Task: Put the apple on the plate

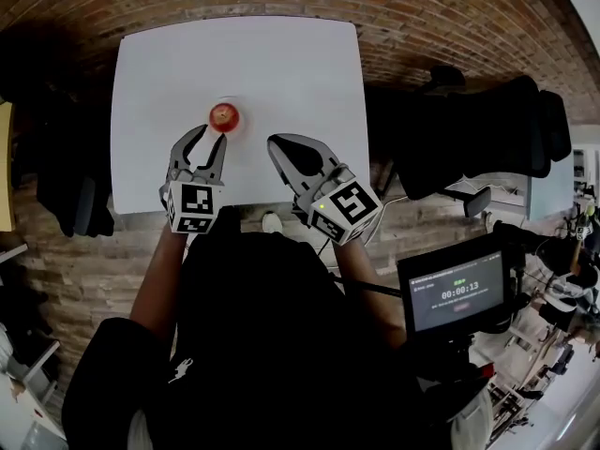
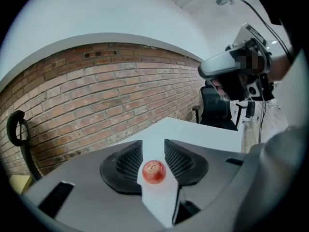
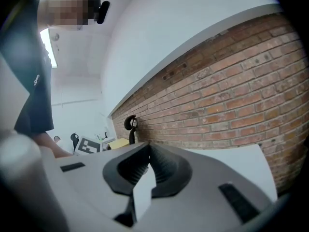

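The apple [image 1: 224, 116] lies on the white table [image 1: 281, 64], about the middle of it and a little toward the left edge. I cannot make out a plate for sure. In the head view there is a faint pale ring around the apple, and it may be a white plate on the white table. The left gripper view shows only plain white under the fruit [image 2: 154, 171]. So I cannot say if the task is finished. If the ring is the plate, the apple is already placed and only taking the tongs away is left. If it is not, the apple has yet to be picked up, carried and put down.

The left tongs [image 1: 212, 135] are at a narrow opening. In their own view [image 2: 153, 146] the apple shows in the gap, but from the head view it lies just past the tips. By my judgement the pads do not press on it. The right tongs [image 1: 272, 142] are near the front edge, beside the left ones. Their tips are together [image 3: 148, 146], with nothing between them.

Count: one apple, one table, two tongs, and no plate that is certain.
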`<state>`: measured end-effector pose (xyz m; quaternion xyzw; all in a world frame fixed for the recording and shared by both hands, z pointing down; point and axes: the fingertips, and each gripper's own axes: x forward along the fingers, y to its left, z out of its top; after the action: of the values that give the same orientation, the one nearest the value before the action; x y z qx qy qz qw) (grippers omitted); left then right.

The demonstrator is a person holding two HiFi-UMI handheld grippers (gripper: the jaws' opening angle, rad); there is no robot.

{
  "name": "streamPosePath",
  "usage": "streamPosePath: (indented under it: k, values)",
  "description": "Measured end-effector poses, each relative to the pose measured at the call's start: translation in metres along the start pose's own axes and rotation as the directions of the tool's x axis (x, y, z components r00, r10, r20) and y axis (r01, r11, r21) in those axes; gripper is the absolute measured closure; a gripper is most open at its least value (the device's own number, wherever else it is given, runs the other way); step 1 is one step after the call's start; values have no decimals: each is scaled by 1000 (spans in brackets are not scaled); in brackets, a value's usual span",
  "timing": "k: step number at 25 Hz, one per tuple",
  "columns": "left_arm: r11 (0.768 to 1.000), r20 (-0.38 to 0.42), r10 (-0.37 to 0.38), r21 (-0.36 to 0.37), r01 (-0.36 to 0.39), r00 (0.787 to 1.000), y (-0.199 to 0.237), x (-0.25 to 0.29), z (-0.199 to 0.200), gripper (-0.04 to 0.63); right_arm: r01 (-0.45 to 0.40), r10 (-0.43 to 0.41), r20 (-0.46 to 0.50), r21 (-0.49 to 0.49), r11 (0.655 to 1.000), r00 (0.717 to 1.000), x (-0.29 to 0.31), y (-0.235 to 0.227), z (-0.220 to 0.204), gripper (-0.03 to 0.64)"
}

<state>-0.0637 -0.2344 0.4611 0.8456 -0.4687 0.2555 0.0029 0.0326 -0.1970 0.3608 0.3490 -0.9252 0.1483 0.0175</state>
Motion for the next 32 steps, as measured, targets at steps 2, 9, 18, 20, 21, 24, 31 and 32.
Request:
streamPosePath:
  k: [2, 9, 18, 20, 21, 24, 31, 32]
  values:
    - [1000, 21, 11, -19, -11, 1000, 0, -2, 5, 449, -13, 13, 7, -11, 1000, 1000, 2, -1, 0, 614]
    - [997, 75, 60, -45, -57, 995, 1, -28, 29, 491, -53, 54, 23, -29, 998, 998, 0, 11, 6, 614]
    - [991, 100, 80, -114, -69, 992, -1, -44, 30, 588, -64, 66, 27, -54, 996, 997, -5, 12, 6, 614]
    - [990, 110, 65, -131, -50, 992, -5, -45, 31, 588, -59, 60, 21, -69, 996, 998, -7, 11, 5, 614]
    - [990, 115, 59, -137, -43, 992, -7, -45, 32, 588, -55, 57, 20, -72, 996, 998, -9, 10, 5, 614]
    - [989, 126, 46, -144, -28, 991, -13, -45, 31, 588, -46, 48, 19, -73, 996, 999, -12, 6, 2, 614]
    - [987, 133, 23, -163, -1, 991, -18, -47, 25, 588, -25, 26, 13, -77, 997, 1000, -18, 2, 0, 614]
    - [986, 131, 22, -165, 0, 991, -18, -46, 23, 589, -20, 21, 12, -77, 997, 1000, -18, 0, -2, 614]
